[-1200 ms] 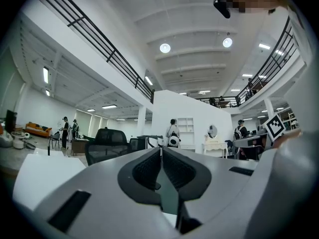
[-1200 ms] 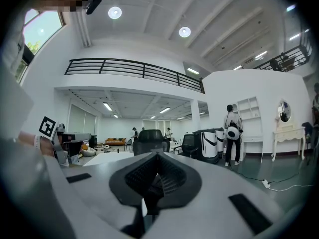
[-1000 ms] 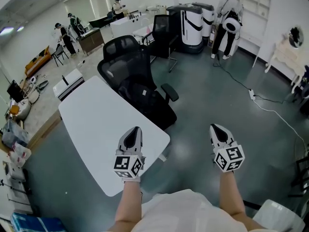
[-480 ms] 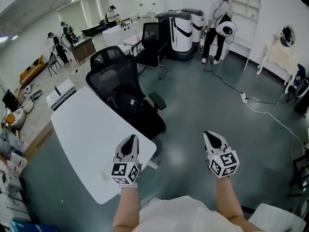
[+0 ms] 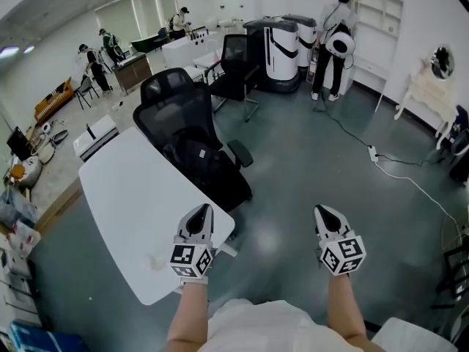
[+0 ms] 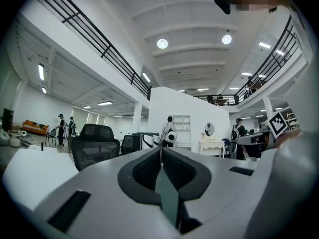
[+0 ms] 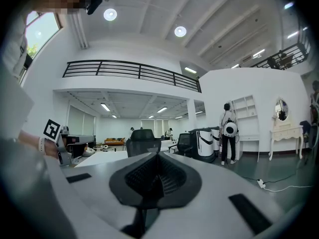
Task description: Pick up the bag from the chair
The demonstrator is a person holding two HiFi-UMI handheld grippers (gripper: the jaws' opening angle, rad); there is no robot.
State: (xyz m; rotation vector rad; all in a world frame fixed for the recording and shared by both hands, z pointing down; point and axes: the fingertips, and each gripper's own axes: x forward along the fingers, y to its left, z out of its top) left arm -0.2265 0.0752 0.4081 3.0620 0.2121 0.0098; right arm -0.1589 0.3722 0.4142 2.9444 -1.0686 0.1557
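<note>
A black bag (image 5: 204, 160) lies on the seat of a black mesh office chair (image 5: 174, 105), which stands against the far side of a white table (image 5: 132, 204). My left gripper (image 5: 203, 209) hovers over the table's near right corner, shut and with nothing in it, a short way in front of the chair. My right gripper (image 5: 320, 210) is over the grey floor to the right, also shut and holding nothing. In the left gripper view the jaws (image 6: 160, 151) meet, with the chair (image 6: 94, 144) beyond on the left. The right gripper view shows its jaws (image 7: 158, 156) pressed together and the chair (image 7: 142, 136) far ahead.
A second black chair (image 5: 236, 64) and white-and-black machines (image 5: 282, 42) stand behind. A person (image 5: 337, 42) stands by white shelves at the back right. A cable with a power strip (image 5: 372, 152) runs across the floor. Clutter lines the left wall; more people are far off.
The chair and table have shifted left in the head view since a second ago. Both grippers stay shut and low in front of the person, about where they were.
</note>
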